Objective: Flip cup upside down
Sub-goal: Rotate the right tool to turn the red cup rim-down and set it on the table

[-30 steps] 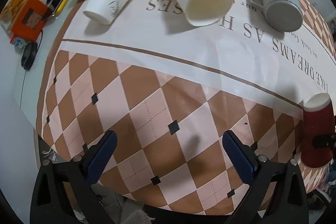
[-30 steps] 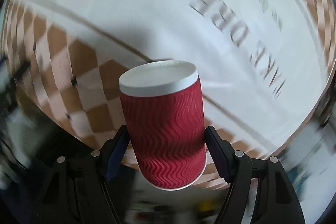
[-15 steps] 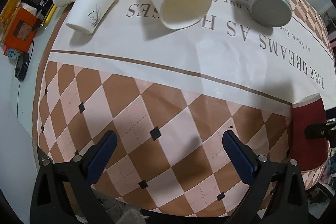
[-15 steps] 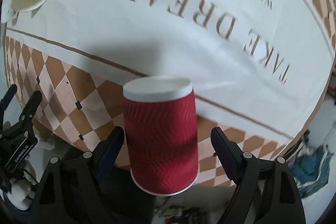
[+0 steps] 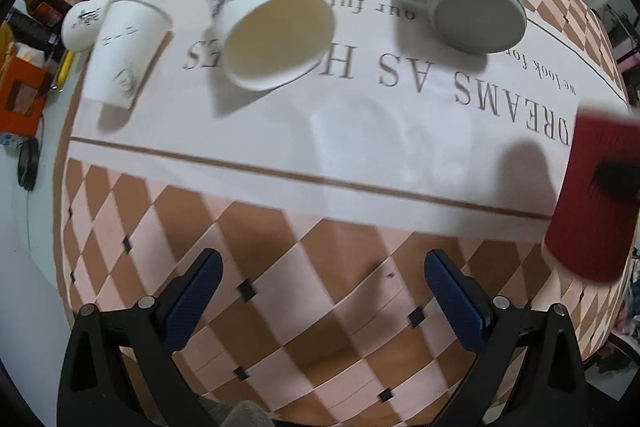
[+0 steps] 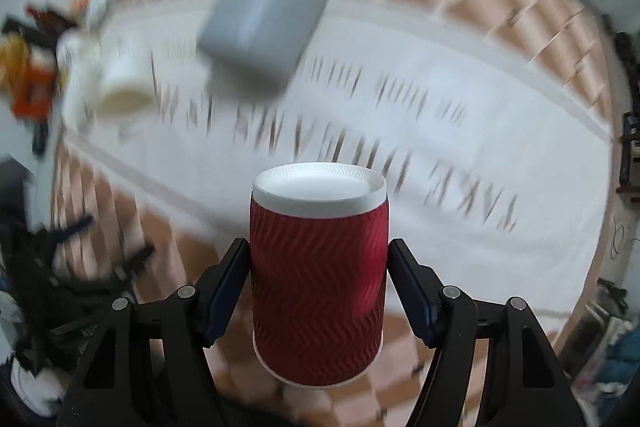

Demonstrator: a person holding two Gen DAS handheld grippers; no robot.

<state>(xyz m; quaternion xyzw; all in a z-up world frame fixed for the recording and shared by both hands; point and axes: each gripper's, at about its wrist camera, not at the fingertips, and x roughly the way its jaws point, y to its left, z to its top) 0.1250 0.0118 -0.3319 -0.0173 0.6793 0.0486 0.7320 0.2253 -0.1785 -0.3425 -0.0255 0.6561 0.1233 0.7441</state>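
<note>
The right gripper (image 6: 318, 291) clamps its fingers (image 6: 224, 291) on the red ripple paper cup (image 6: 318, 279), white base up, above the checkered worktop (image 5: 280, 307). The left gripper (image 5: 320, 301) hangs spread wide, holding nothing.

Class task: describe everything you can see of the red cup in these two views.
The red cup looks like paper with a wavy ribbed sleeve. A white closed end with a raised edge faces forward, and a thin white rim shows at the near end. The right tongs clamp its sides, blue pads touching the sleeve. It appears held above the checked tablecloth, blurred in the left view.
</note>
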